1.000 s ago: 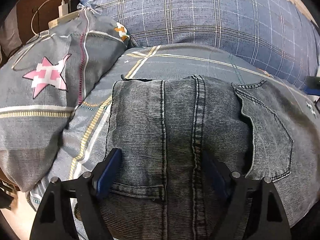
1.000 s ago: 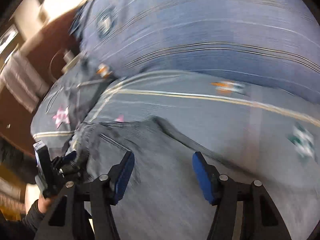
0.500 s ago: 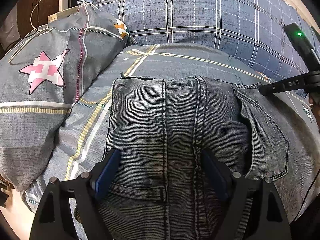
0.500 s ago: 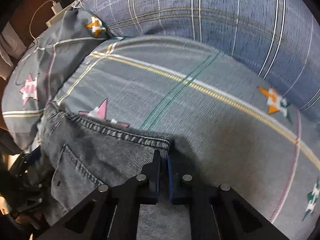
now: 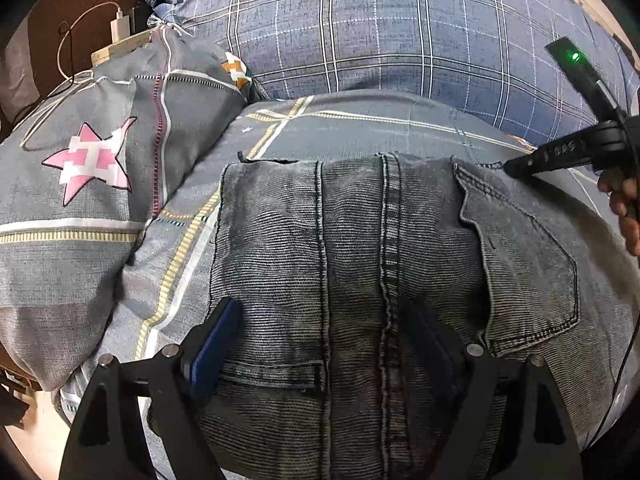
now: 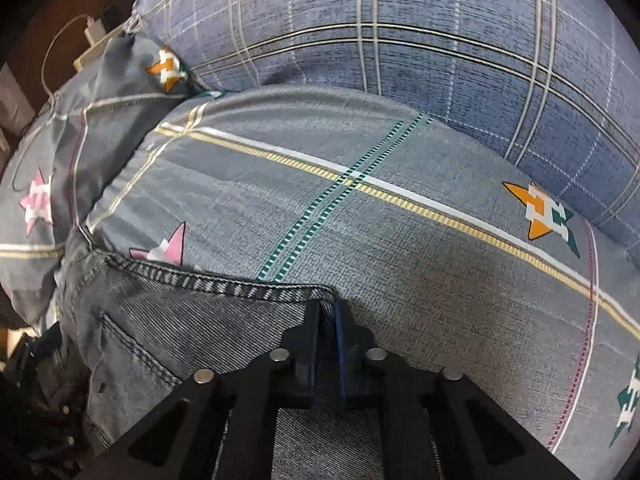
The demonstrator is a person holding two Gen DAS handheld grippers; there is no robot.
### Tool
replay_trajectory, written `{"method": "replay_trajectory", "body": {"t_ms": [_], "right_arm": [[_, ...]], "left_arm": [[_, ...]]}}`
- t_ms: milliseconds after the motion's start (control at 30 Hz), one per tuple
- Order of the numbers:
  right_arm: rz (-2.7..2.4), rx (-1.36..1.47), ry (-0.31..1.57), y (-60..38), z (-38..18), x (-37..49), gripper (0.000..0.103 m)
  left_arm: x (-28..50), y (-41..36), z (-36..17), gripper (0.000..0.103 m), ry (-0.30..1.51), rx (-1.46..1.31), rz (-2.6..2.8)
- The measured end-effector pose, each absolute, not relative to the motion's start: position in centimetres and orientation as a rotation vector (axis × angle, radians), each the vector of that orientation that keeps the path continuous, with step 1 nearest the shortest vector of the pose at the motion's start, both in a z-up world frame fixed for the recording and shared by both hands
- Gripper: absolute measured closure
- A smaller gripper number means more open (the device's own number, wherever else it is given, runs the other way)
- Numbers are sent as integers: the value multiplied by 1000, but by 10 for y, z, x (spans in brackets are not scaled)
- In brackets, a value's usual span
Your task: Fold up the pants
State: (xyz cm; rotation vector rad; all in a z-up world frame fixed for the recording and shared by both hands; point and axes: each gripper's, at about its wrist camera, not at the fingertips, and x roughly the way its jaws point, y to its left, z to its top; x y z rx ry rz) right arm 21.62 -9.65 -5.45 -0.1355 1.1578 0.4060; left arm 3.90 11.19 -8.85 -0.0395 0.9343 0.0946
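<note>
Right wrist view: right claw (image 6: 327,312), wide open a second ago, now clamps pants (image 6: 192,320) corner; left claw (image 5: 320,344) open over pants; fold can start.

Grey denim pants (image 5: 360,248) folded, flat on the bedspread (image 6: 400,240)

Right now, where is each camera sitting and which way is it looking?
Left wrist: sits on the left gripper, looking forward over the pants toward the pillow; its open fingers show, and the right gripper pokes in at the right.
Right wrist: sits on the right gripper, looking across the bedsheet; its fingers are shut on the pants' edge.
Both views share the pants, pillow, blue plaid quilt and charger.
</note>
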Motion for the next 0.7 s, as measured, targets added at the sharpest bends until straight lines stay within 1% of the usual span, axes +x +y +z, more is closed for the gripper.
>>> {"method": "replay_trajectory", "body": {"t_ms": [33,67,167,300,367,467,500,567,600,700], "right_arm": [[405,-121,1160,-99,-52,216,87],[389,-118,1149,-101,-48,214,86],[342,-50,1077,-115,-26,198,85],[394,87,1061,-130,-11,162,85],[421,117,1089,-132,-20,157,85],[320,134,1162,-145,-56,174,85],[323,181,1139,-152,-58,177,85],[287,224,1109,-160,-45,171,85],[325,232,1060,-162,-32,159,85],[359,239,1002,-176,-12,120,85]], "left_arm": [[39,113,-89,17,932,-46,96],[38,113,-89,17,930,-39,96],[38,115,-89,17,929,-40,99],[39,115,-89,17,927,-39,104],[40,115,-89,17,926,-38,105],[39,115,-89,17,921,-38,106],[38,115,-89,16,918,-38,106],[37,115,-89,16,914,-44,112],[37,115,-89,16,913,-45,117],[38,114,-89,16,908,-42,127]]}}
